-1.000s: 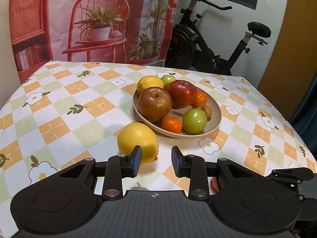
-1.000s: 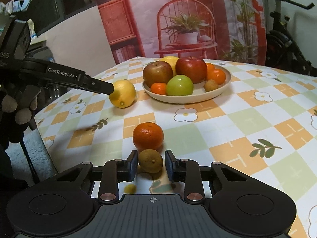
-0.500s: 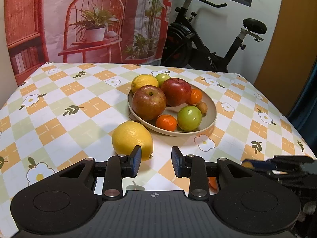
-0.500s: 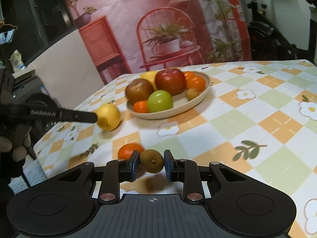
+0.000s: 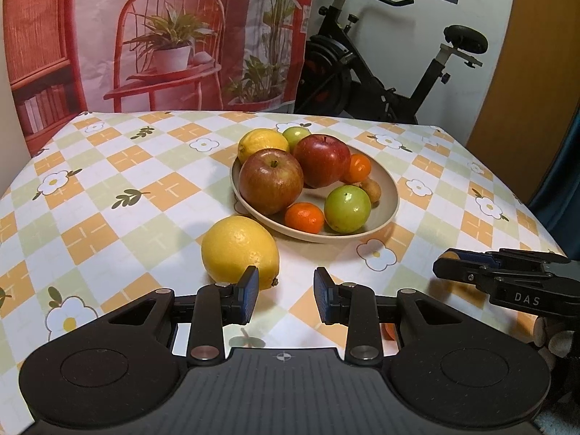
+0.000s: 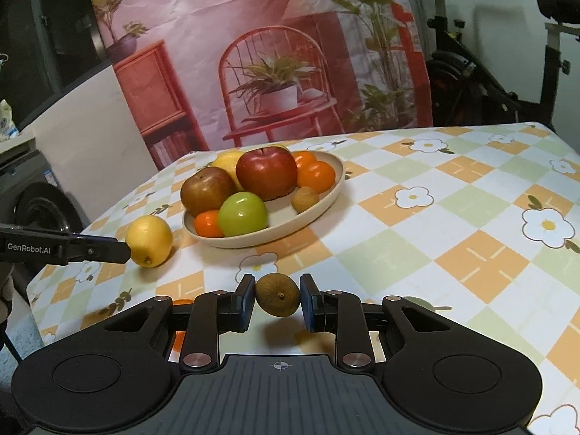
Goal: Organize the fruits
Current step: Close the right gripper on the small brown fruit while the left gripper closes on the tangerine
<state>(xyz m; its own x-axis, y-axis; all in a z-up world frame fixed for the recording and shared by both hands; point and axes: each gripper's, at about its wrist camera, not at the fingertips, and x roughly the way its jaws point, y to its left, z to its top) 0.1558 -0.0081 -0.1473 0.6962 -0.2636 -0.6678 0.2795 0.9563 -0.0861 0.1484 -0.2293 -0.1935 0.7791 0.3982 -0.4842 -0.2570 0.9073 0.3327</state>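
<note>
— Right claw (image 6: 277,298)? 
— Clamped on a small brown round fruit (image 6: 277,299), lifted above the checked floral surface (image 6: 453,217), short of the beige fruit-filled plate (image 6: 326,201)

— Left claw (image 5: 286,294)? 
— Parted, holding nothing, just beside a loose yellow lemon (image 5: 239,248)

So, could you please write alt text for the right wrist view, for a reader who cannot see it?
The right gripper holds a small brown fruit above a checked tablecloth. Beyond it, a beige plate carries apples, oranges and other fruit, and a lemon lies on the cloth beside it. The left gripper reaches toward the lemon.
</note>
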